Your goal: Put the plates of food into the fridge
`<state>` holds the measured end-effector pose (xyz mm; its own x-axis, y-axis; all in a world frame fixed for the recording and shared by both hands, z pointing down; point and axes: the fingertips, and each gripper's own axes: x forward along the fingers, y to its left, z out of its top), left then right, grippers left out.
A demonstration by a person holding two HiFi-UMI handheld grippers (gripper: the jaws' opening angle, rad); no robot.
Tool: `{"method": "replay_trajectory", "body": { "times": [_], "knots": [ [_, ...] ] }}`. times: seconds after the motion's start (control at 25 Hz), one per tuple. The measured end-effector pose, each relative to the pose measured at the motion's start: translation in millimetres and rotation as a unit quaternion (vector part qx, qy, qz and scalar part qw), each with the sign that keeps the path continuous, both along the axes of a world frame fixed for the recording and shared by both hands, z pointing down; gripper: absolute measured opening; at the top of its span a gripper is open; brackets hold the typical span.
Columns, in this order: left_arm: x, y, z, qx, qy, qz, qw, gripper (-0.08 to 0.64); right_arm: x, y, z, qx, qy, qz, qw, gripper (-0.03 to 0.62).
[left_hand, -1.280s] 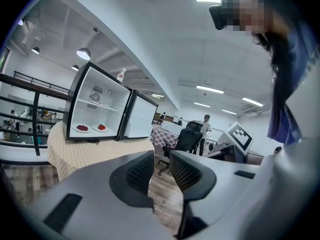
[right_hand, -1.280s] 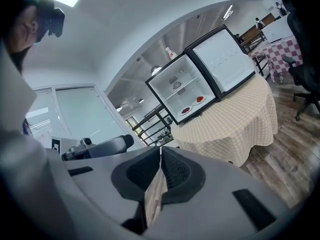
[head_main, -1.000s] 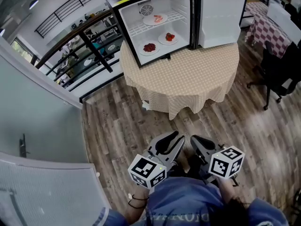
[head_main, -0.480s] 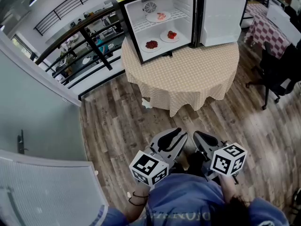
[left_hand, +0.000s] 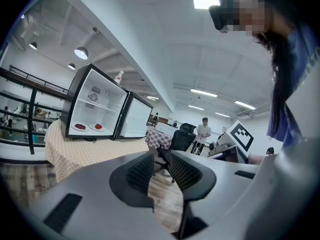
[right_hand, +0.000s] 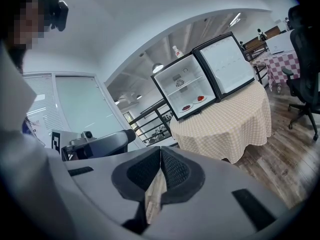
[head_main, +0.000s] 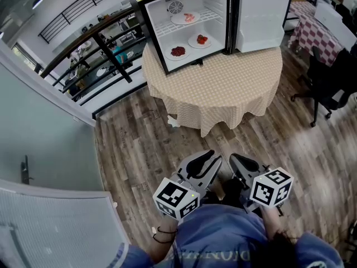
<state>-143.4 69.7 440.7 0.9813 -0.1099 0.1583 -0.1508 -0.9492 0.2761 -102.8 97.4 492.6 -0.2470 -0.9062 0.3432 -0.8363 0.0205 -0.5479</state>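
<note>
Your left gripper (head_main: 205, 162) hangs low by your body, its jaws a narrow slit apart with nothing between them. Straight ahead and well apart across the wooden floor, the round counter (head_main: 223, 88) carries the mini fridge (head_main: 160, 17). All three plates sit inside it. The plate of dark red food (head_main: 178, 51) and the plate of bright red food (head_main: 201, 39) lie side by side on the bottom, and the plate of pink food (head_main: 186, 18) is on the wire shelf above. The loading looks done. The fridge door (head_main: 262, 18) stands open to the right, on the side of your right gripper (head_main: 244, 165), whose jaws are pressed together and empty. If the door needs closing, that gripper looks the nearer.
</note>
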Motion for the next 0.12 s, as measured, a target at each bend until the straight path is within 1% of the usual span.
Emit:
{"method": "replay_trajectory", "body": {
  "times": [0.12],
  "knots": [
    [2.2, 1.3, 0.4, 0.001, 0.001, 0.001, 1.0000, 0.107, 3.1, 1.3, 0.6, 0.000, 0.001, 0.002, 1.000, 0.018]
  ]
}}
